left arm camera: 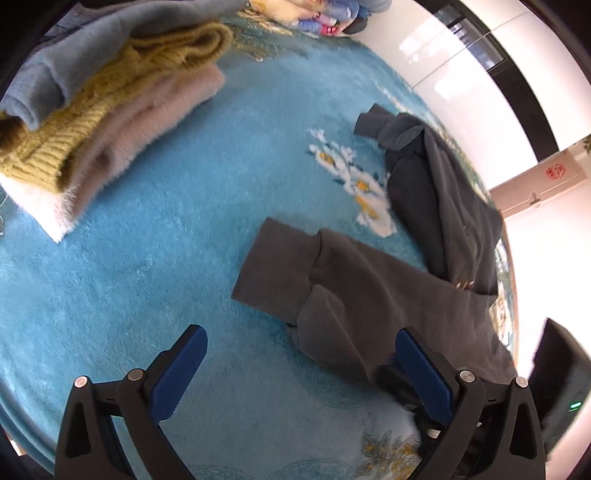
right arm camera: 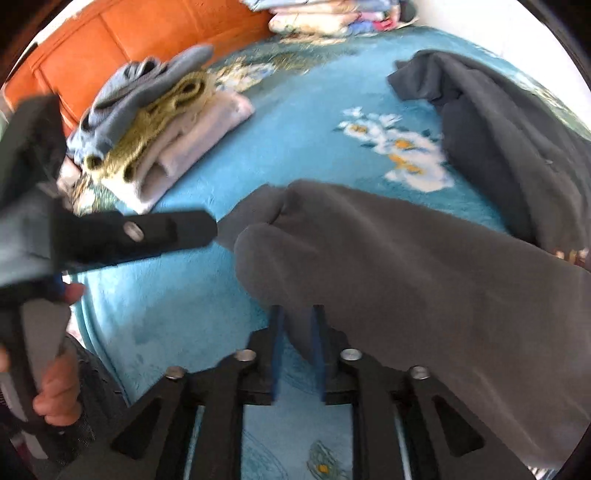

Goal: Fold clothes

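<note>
My right gripper (right arm camera: 298,328) is closed narrow on a fold of the dark grey sweater (right arm camera: 424,266); the blue pads press the cloth between them. My left gripper (left arm camera: 301,354) stands wide apart above the blue blanket (left arm camera: 147,277) and holds nothing. Its right finger is just beside the sleeve edge; I cannot tell if it touches.

The sweater is thick, soft and matte grey. One sleeve with a ribbed cuff (left arm camera: 273,273) lies flat and points toward the pile of folded clothes (left arm camera: 92,122). The body is crumpled further away, and the second sleeve (left arm camera: 373,123) lies at the far end. In the right wrist view the held part is lifted and hangs in a rounded fold.

Between the cuff and the pile there is open blanket, and more open blanket lies in front of my left gripper. The blanket is fluffy and has a white flower pattern (left arm camera: 354,184) just beside the sweater body. The pile has blue-grey, mustard knit, beige and white pieces. Behind it is an orange padded headboard (right arm camera: 129,44), and more folded textiles (right arm camera: 332,18) lie at the far edge. A white wall (left arm camera: 461,74) stands on the right.
</note>
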A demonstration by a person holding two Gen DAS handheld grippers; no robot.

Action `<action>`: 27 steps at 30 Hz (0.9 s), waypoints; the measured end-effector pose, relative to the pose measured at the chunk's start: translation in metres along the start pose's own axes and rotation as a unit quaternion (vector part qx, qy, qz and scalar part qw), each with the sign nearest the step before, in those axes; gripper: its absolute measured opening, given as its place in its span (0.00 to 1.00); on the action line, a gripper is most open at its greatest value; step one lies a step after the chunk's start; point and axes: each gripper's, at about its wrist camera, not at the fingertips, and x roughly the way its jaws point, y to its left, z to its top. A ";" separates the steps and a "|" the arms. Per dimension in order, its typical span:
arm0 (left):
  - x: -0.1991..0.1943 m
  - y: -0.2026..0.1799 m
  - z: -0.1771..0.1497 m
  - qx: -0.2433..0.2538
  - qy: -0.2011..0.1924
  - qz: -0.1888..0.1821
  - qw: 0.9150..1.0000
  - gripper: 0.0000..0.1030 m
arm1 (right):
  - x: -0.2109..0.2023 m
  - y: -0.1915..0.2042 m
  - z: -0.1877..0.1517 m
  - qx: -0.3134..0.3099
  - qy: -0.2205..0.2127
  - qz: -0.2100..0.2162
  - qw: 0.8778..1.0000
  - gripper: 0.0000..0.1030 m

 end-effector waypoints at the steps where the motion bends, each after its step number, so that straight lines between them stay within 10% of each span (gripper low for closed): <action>1: 0.001 0.001 0.000 -0.003 0.002 0.000 1.000 1.00 | -0.011 -0.006 -0.003 0.011 -0.008 0.003 1.000 0.31; 7: 0.007 0.015 0.003 -0.052 0.020 -0.035 0.998 1.00 | -0.071 -0.081 -0.035 0.122 -0.054 -0.021 0.991 0.35; 13: 0.035 0.011 0.002 -0.125 0.042 -0.094 0.987 0.96 | -0.156 -0.199 -0.112 0.303 -0.113 -0.069 0.944 0.35; 16: 0.053 -0.006 0.002 -0.106 0.061 -0.079 0.989 0.84 | -0.187 -0.248 -0.158 0.398 -0.133 -0.089 0.903 0.56; 21: 0.064 -0.014 -0.001 -0.089 0.059 -0.042 0.993 0.65 | -0.229 -0.317 -0.255 0.583 -0.184 -0.061 0.789 0.60; 23: 0.064 -0.009 0.001 -0.098 0.055 -0.029 0.993 0.31 | -0.238 -0.334 -0.278 0.624 -0.224 -0.046 0.747 0.60; 27: 0.059 0.001 0.000 -0.114 0.045 -0.024 0.992 0.13 | -0.238 -0.360 -0.284 0.654 -0.259 -0.018 0.711 0.60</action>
